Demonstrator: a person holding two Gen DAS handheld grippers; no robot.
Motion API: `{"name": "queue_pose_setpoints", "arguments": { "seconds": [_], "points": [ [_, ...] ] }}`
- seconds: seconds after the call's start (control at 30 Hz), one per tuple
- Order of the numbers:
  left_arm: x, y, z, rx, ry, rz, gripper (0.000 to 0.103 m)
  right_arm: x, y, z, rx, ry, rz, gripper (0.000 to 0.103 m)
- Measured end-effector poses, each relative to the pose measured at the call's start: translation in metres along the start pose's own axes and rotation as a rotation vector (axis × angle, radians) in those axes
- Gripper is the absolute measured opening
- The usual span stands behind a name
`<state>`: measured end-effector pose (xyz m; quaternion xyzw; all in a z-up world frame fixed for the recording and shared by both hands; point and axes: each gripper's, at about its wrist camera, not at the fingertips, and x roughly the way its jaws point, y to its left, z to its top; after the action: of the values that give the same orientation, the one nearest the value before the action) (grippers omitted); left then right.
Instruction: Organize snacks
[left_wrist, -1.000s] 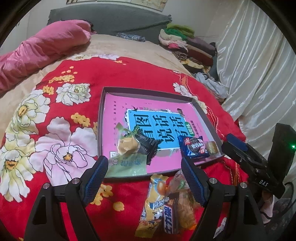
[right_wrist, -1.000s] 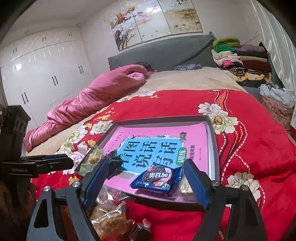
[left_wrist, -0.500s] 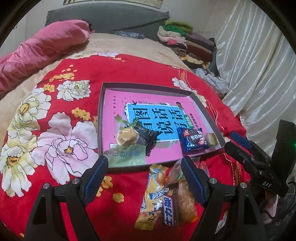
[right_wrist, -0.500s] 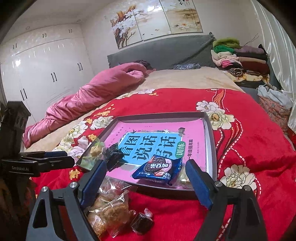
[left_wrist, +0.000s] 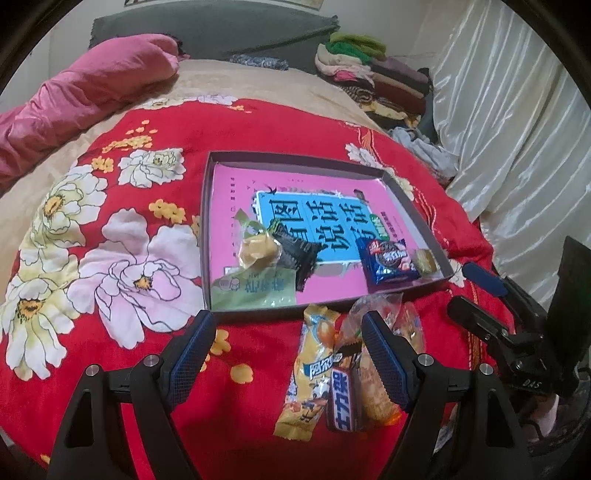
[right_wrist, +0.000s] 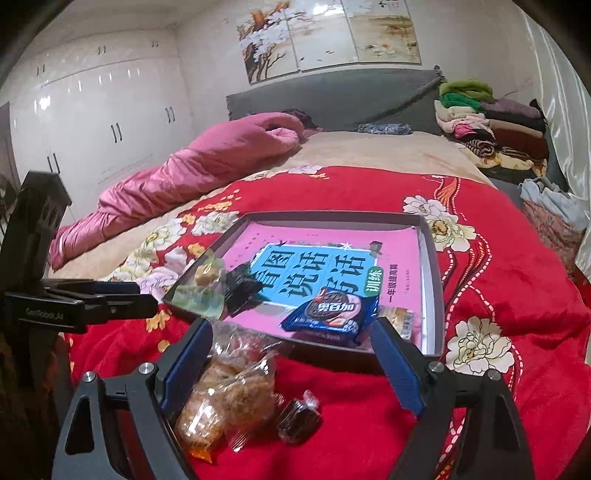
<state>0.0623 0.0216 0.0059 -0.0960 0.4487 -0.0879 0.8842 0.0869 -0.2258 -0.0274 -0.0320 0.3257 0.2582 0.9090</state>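
Two tools, left (left_wrist: 286, 343) and right (right_wrist: 290, 354), wide open, empty, above red floral bedspread (left_wrist: 155, 125), white wardrobe (right_wrist: 92, 118) behind.

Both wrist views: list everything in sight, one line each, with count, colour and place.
tray: one, grey rim, on the red quilt.
book: one, pink with a blue panel, lying in the tray.
blue packet: one, tray's near right corner.
black packet: one, tray's near left.
yellow packet: one, on the quilt before the tray.
clear-wrapped pastries: two at least, golden, on the quilt.
red quilt: one, flowered, covering the bed.
pink duvet: one, bundled at the far left.
folded clothes: one stack, mixed colours, far right.
left gripper: open, empty.
right gripper: open, empty.
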Motion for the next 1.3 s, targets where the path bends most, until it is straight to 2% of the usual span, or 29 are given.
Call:
{"name": "queue_pose_setpoints", "arguments": {
  "seconds": [0.83, 1.1, 1.3],
  "points": [
    [0.016, -0.006, -0.028, 0.063, 0.148, 0.025, 0.082, 0.006, 0.026, -0.024, -0.071, 0.122, 0.019, 0.087],
    [0.020, -0.006, -0.034, 0.085, 0.162, 0.055, 0.082, 0.011, 0.030, -0.030, -0.093, 0.159, 0.018, 0.087],
    [0.026, -0.006, -0.038, 0.087, 0.170, 0.042, 0.082, 0.020, 0.031, -0.034, -0.103, 0.188, 0.008, 0.087]
  ]
}}
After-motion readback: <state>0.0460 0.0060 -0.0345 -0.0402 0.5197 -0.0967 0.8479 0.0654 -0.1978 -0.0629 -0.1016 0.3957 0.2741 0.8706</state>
